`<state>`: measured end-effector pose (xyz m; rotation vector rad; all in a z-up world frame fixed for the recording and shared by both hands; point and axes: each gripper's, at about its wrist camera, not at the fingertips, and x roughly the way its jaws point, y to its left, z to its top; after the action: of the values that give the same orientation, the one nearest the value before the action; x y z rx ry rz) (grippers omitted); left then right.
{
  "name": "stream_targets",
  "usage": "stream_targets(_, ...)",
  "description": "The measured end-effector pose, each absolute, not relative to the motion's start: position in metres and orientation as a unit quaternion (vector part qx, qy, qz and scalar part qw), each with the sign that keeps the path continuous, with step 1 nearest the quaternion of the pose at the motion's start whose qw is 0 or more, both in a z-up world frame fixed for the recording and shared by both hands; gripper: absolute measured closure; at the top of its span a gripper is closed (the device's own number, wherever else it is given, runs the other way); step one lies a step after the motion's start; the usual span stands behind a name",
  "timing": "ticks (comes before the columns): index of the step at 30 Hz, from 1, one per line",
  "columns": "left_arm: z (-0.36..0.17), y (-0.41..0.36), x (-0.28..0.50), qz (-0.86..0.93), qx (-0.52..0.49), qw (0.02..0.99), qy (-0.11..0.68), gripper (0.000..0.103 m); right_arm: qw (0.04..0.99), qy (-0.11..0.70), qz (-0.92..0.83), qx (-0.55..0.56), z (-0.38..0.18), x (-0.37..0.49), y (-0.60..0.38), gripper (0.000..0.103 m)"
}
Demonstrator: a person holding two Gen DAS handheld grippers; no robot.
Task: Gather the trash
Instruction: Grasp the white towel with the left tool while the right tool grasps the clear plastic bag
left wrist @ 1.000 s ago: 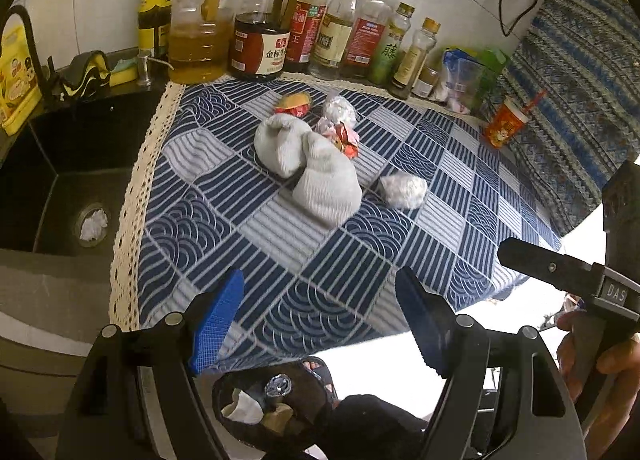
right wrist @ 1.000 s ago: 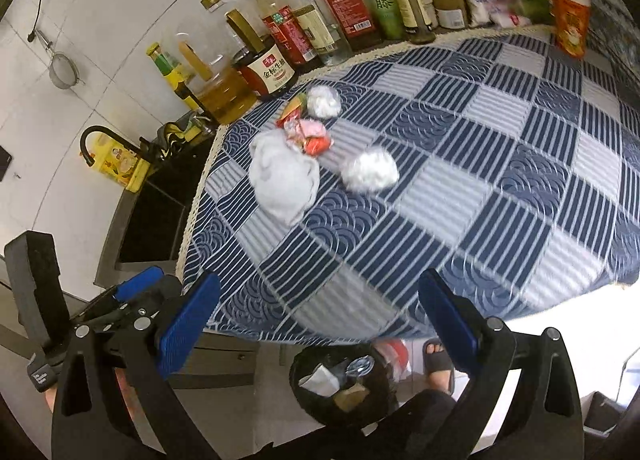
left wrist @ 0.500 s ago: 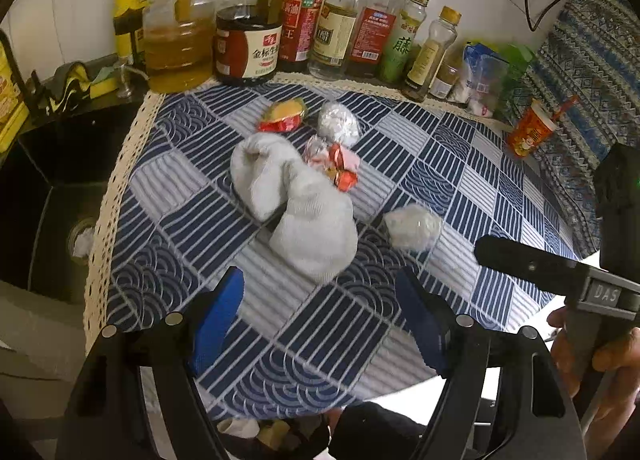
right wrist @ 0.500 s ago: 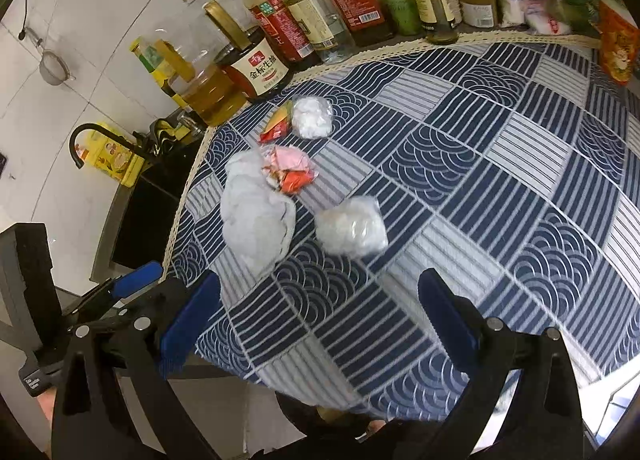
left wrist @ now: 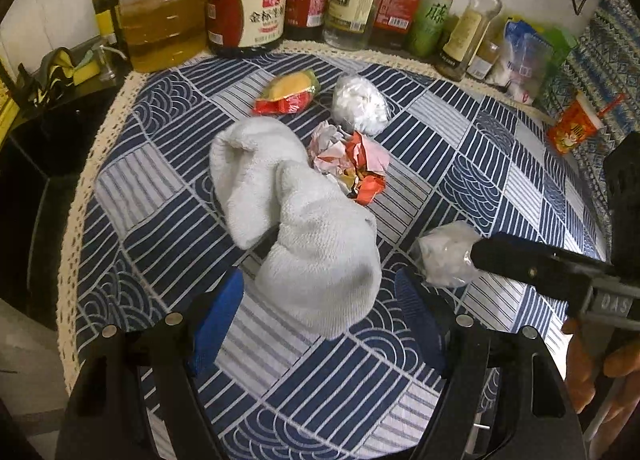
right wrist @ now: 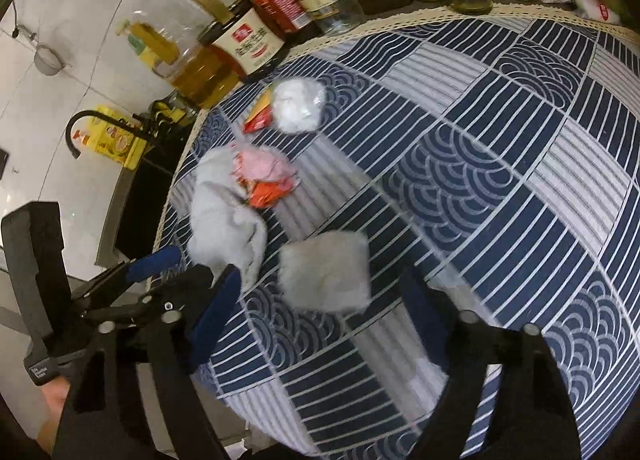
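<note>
On the blue patterned tablecloth (left wrist: 168, 195) lie a white sock (left wrist: 304, 227), a crumpled pink and red wrapper (left wrist: 352, 159), a red and yellow wrapper (left wrist: 288, 93), and two white plastic-wrapped wads, one far (left wrist: 360, 103) and one near (left wrist: 448, 256). My left gripper (left wrist: 320, 312) is open, its blue pads either side of the sock's near end. My right gripper (right wrist: 324, 304) is open around the near wad (right wrist: 324, 272). The sock (right wrist: 224, 219) lies left of it, the pink wrapper (right wrist: 264, 175) and far wad (right wrist: 298, 105) beyond.
A row of oil and sauce bottles (left wrist: 244, 7) stands along the back edge. A black sink (left wrist: 36, 163) is to the left with a faucet (right wrist: 80, 127). A red cup (left wrist: 572, 127) and food bags (left wrist: 520, 55) stand at the back right.
Both grippers moved forward over the table. The left one closed in on the sock, the right one on the near wad. The floor bin dropped out of view.
</note>
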<state>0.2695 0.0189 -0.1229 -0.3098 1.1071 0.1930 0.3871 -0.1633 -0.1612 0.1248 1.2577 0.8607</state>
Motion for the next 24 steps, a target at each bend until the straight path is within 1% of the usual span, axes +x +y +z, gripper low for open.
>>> stream_targets(1, -0.124, 0.019, 0.272, 0.098, -0.139, 0.835, 0.523, 0.029, 0.719, 0.572, 0.392, 0.059, -0.163, 0.389, -0.163, 0.030)
stream_targets(3, -0.125, 0.019, 0.274, 0.101, -0.138, 0.835, 0.524, 0.029, 0.711, 0.575, 0.399, 0.061, -0.165, 0.393, -0.163, 0.031)
stream_targets(5, -0.127, 0.019, 0.276, 0.099, -0.140, 0.833, 0.526, 0.029, 0.704, 0.577, 0.411, 0.052, -0.167, 0.393, -0.161, 0.038)
stream_targets(8, -0.132, 0.017, 0.280, 0.101, -0.142, 0.829, 0.532, 0.029, 0.690, 0.583, 0.426, 0.041, -0.170, 0.390, -0.156, 0.042)
stream_targets(9, -0.135, 0.016, 0.281, 0.102, -0.143, 0.827, 0.534, 0.029, 0.689, 0.583, 0.428, 0.035, -0.171, 0.388, -0.156, 0.047)
stream_targets(10, -0.137, 0.016, 0.282, 0.105, -0.142, 0.825, 0.537, 0.032, 0.688, 0.584, 0.431, 0.028, -0.172, 0.388, -0.154, 0.051)
stream_targets(11, -0.139, 0.015, 0.283, 0.106, -0.140, 0.824, 0.539, 0.040, 0.686, 0.584, 0.433, 0.024, -0.173, 0.387, -0.153, 0.054)
stream_targets(13, -0.141, 0.015, 0.283, 0.110, -0.142, 0.822, 0.541, 0.043, 0.685, 0.580, 0.440, 0.020, -0.173, 0.388, -0.154, 0.055)
stream_targets(15, -0.140, 0.015, 0.283, 0.113, -0.140, 0.822, 0.540, 0.051, 0.685, 0.576, 0.447, 0.013, -0.173, 0.388, -0.153, 0.056)
stream_targets(16, -0.140, 0.015, 0.284, 0.113, -0.139, 0.821, 0.542, 0.057, 0.684, 0.574, 0.449, 0.013, -0.173, 0.388, -0.154, 0.056)
stream_targets(17, -0.140, 0.015, 0.283, 0.114, -0.139, 0.821, 0.542, 0.060, 0.683, 0.574, 0.452, 0.013, -0.173, 0.388, -0.154, 0.057)
stream_targets(20, -0.139, 0.016, 0.281, 0.117, -0.145, 0.820, 0.542, 0.066, 0.680, 0.572, 0.459, 0.014, -0.175, 0.389, -0.156, 0.057)
stream_targets(23, -0.135, 0.015, 0.279, 0.120, -0.153, 0.820, 0.539, 0.073, 0.679, 0.571, 0.461, 0.015, -0.174, 0.389, -0.158, 0.057)
stream_targets(24, -0.131, 0.013, 0.277, 0.118, -0.157, 0.822, 0.535, 0.074, 0.679, 0.571, 0.461, 0.017, -0.174, 0.389, -0.161, 0.057)
